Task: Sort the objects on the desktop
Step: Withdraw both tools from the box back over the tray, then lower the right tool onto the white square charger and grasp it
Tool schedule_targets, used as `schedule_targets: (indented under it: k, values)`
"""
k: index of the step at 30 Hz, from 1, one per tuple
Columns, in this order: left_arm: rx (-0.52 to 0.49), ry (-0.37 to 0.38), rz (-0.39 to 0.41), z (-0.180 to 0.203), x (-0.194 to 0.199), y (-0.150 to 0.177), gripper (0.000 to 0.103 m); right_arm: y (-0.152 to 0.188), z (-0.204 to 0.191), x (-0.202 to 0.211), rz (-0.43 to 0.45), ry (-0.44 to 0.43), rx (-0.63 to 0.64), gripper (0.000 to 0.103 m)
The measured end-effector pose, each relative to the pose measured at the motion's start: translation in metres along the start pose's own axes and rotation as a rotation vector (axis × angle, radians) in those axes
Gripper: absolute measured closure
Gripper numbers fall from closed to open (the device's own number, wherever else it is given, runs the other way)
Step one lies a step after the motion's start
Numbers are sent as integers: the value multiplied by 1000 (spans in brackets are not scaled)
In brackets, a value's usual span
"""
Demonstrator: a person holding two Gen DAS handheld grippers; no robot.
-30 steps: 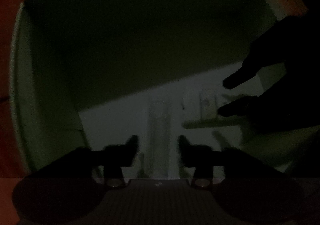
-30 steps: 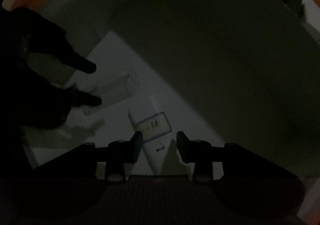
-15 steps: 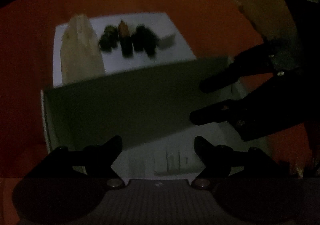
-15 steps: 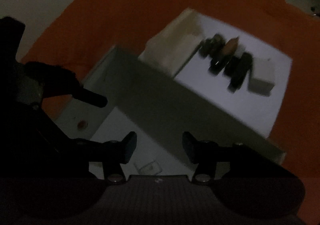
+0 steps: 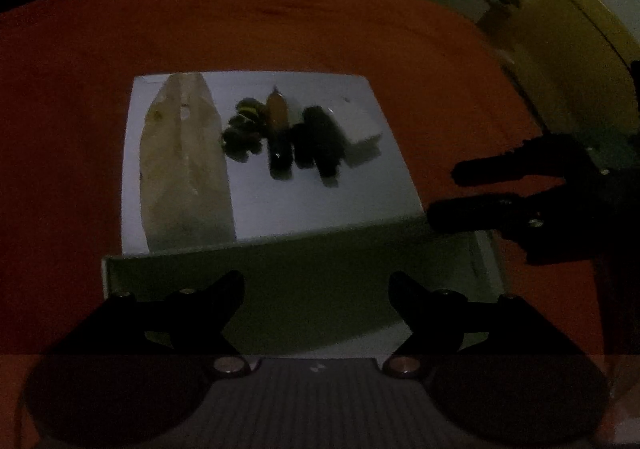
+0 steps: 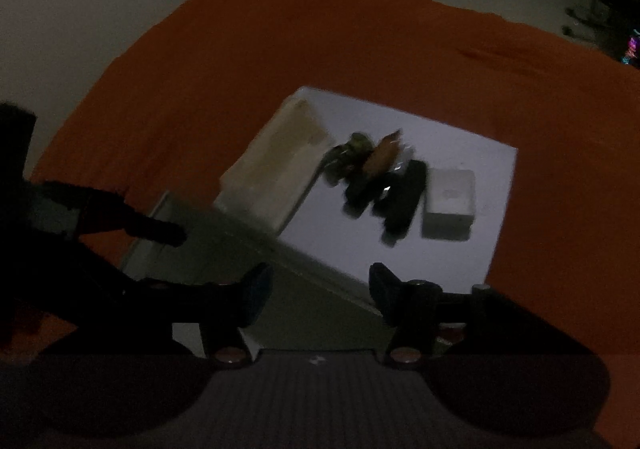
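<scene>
The scene is dim. A white sheet [image 5: 300, 201] on the orange cloth carries a beige pouch [image 5: 180, 161], a greenish dark clump [image 5: 242, 129], an orange-brown item [image 5: 277, 111], several black items [image 5: 320, 141] and a small white box [image 6: 450, 205]. Nearer me stands an open grey box [image 5: 280, 269]. My left gripper [image 5: 316, 283] hangs open above its wall, with nothing between the fingers. The jaws of my right gripper [image 6: 320, 275] are opening above the same box [image 6: 240, 249], also empty. The right gripper [image 5: 444, 191] shows at the box's right end in the left wrist view.
The orange cloth [image 5: 280, 29] covers the table all round the sheet. Pale floor and dark furniture lie beyond its far edge. A yellowish panel [image 5: 568, 33] stands at the far right. One finger [image 6: 160, 231] of the left gripper crosses the box's left end.
Both grippers have risen out of the grey box and their jaws have spread wider. The pale items on the box floor have dropped out of view; the sheet now shows.
</scene>
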State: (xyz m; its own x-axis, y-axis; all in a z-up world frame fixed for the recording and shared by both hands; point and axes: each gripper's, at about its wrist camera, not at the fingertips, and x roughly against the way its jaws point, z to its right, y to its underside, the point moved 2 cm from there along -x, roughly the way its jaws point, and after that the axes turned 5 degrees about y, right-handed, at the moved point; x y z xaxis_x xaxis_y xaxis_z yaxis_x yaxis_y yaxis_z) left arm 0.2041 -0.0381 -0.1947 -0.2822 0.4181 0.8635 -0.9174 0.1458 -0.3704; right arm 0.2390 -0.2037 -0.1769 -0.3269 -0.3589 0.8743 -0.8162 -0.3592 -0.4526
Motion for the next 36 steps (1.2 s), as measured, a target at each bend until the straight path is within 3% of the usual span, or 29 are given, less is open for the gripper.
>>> schedule_targets:
  k: [5, 36]
  values:
    - [5, -31, 30, -4, -9, -21, 24, -11, 21, -10, -6, 15, -88, 41]
    - [29, -95, 87, -30, -77, -84, 25, -48, 88, -66, -9, 184, -185, 39]
